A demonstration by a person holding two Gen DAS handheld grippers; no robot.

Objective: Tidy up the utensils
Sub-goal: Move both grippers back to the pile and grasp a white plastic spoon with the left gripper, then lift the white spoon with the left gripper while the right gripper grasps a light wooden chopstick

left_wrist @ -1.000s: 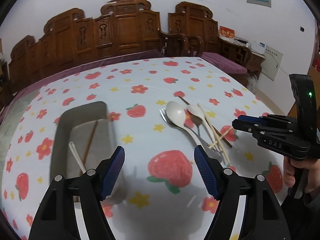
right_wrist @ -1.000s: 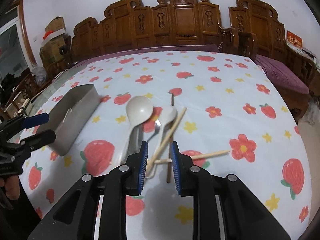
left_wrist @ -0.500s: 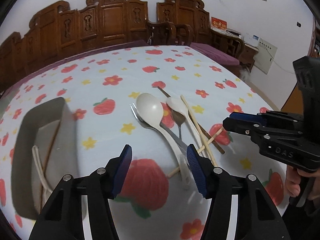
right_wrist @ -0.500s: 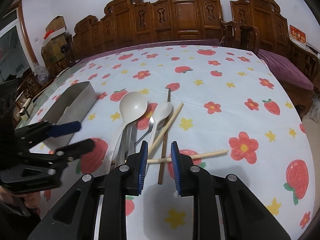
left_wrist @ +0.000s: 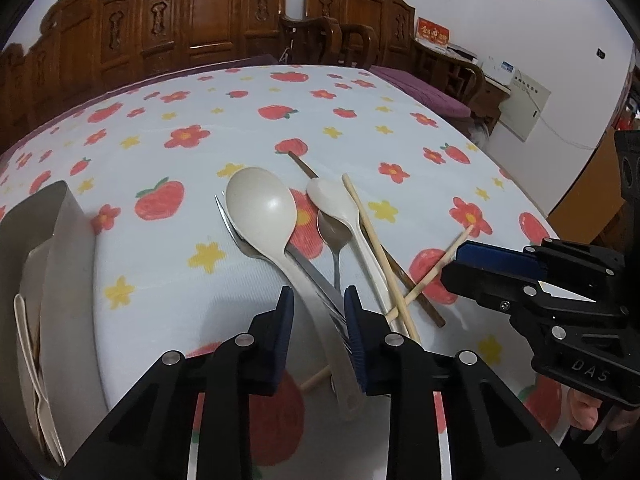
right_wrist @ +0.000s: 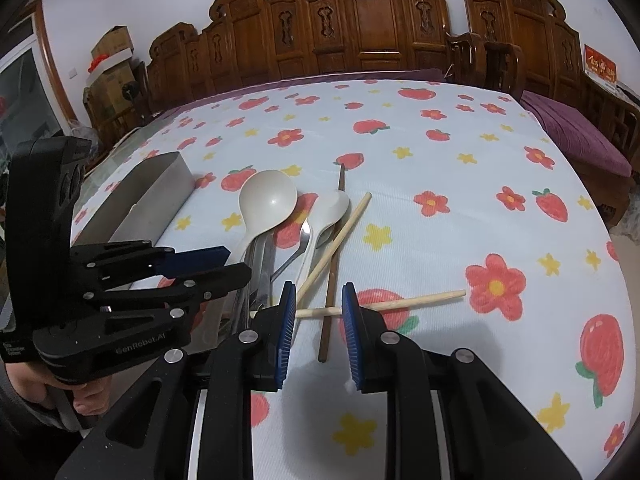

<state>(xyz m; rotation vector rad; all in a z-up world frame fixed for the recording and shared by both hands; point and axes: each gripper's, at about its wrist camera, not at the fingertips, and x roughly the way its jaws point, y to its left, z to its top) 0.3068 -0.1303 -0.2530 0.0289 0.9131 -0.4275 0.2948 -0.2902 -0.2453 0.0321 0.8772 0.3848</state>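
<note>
Lying loose between both grippers' half-open, empty fingers (left_wrist: 286, 312), spoons (left_wrist: 262, 208) and chopsticks (right_wrist: 380, 305) wait; few sit in the tray (left_wrist: 60, 248).

The left gripper (left_wrist: 318, 306) hangs low over the pile of utensils on the counter (left_wrist: 160, 280), its blue-padded fingers (left_wrist: 285, 312) parted around the handles of the large white spoon (left_wrist: 262, 208) and the metal fork (left_wrist: 240, 236); whether they touch is unclear; beside these lie a small white spoon (left_wrist: 332, 200), a metal spoon (left_wrist: 332, 232) and crossed chopsticks (left_wrist: 380, 248); the right gripper (left_wrist: 464, 262) sits near, over the chopsticks; the metal tray (left_wrist: 68, 264) stands at left, holding pale utensils (left_wrist: 32, 360).
</note>
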